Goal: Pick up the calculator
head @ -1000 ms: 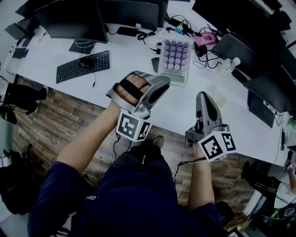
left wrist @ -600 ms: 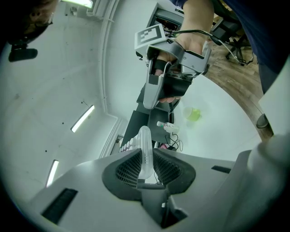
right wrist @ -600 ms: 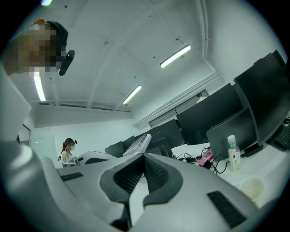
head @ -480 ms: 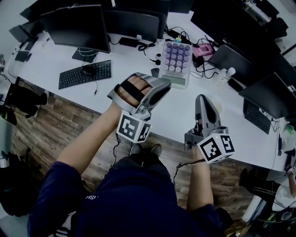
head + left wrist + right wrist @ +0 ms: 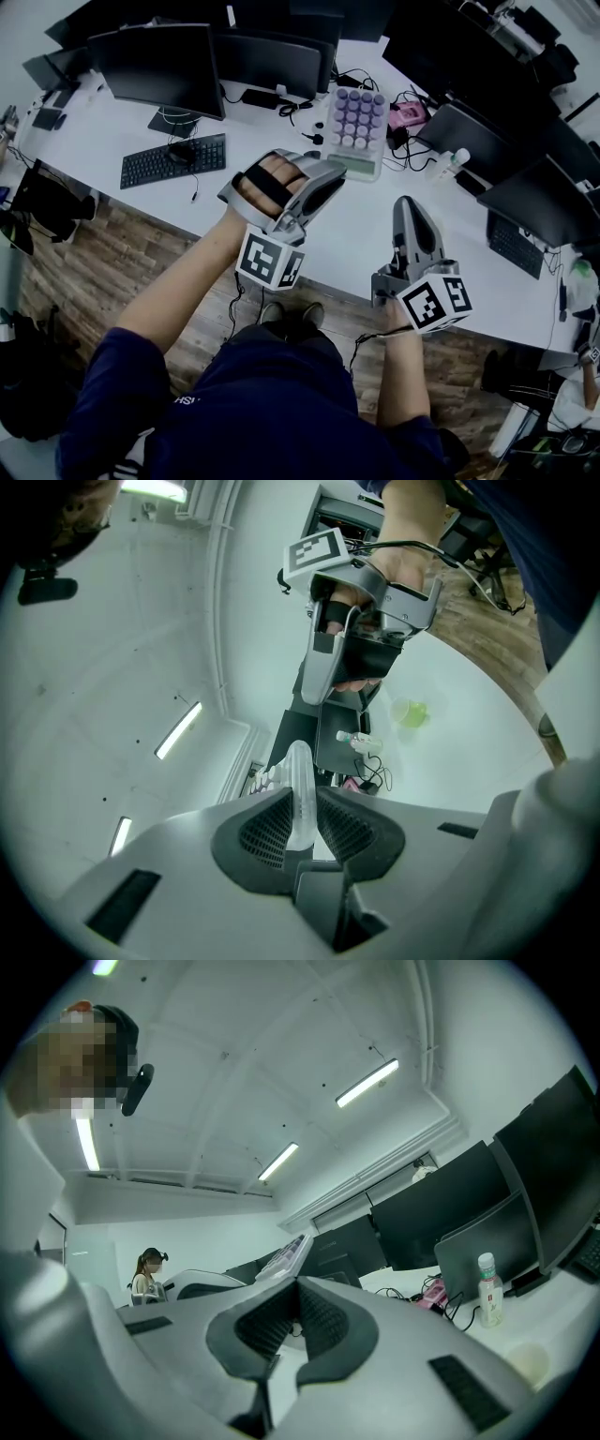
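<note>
The calculator (image 5: 356, 127) is white with rows of purple keys and hangs above the white desk (image 5: 361, 248), in front of the monitors. My left gripper (image 5: 330, 178) is shut on its near edge. In the left gripper view the calculator (image 5: 298, 780) stands edge-on between the dark pads of the left gripper (image 5: 300, 808). My right gripper (image 5: 410, 208) hovers to the right of it, shut and holding nothing. In the right gripper view the calculator (image 5: 289, 1256) shows just beyond the right gripper (image 5: 298, 1288), tilted, keys up.
A black keyboard (image 5: 173, 159) and mouse lie at the left under a row of dark monitors (image 5: 159, 66). A clear bottle (image 5: 453, 161), cables and a pink item (image 5: 409, 111) sit at the back right near more screens. A person (image 5: 148, 1274) stands far off.
Both grippers have risen, and the calculator has gone up with the left one. The desk and its things now look a little farther below.
</note>
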{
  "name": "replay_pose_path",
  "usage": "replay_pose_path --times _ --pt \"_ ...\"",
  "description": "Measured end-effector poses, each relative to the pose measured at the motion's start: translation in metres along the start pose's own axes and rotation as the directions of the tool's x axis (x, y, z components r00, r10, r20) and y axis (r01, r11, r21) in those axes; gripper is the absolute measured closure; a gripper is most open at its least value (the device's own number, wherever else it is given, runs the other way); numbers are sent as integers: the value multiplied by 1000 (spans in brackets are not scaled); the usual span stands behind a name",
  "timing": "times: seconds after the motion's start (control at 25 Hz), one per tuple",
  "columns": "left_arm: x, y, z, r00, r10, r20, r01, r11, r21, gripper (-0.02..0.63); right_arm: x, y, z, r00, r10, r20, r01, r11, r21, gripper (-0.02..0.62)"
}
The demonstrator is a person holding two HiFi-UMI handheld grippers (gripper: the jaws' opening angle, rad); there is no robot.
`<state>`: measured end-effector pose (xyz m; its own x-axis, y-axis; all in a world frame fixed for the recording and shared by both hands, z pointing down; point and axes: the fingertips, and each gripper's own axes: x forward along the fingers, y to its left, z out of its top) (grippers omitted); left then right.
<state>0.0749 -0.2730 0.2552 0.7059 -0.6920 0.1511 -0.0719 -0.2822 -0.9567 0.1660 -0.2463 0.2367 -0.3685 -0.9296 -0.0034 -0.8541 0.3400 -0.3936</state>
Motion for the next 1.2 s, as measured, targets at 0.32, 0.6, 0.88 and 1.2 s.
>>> replay_pose_path --times 0.32,0.6,0.88,1.2 --pt "-3 9 3 1000 17 1 -17 1000 12 511 -2 4 4 1000 7 8 -8 1000 5 591" --pt "-4 10 4 1000 17 0 -17 1000 16 511 -1 6 5 1000 13 11 -14 1000 6 591" --pt "-4 10 4 1000 13 0 -13 1000 11 512 -2 6 7 1000 9 12 -10 1000 11 592" --pt "-3 8 3 1000 11 -4 -11 1000 10 511 0 3 6 1000 11 11 -12 1000 12 592"
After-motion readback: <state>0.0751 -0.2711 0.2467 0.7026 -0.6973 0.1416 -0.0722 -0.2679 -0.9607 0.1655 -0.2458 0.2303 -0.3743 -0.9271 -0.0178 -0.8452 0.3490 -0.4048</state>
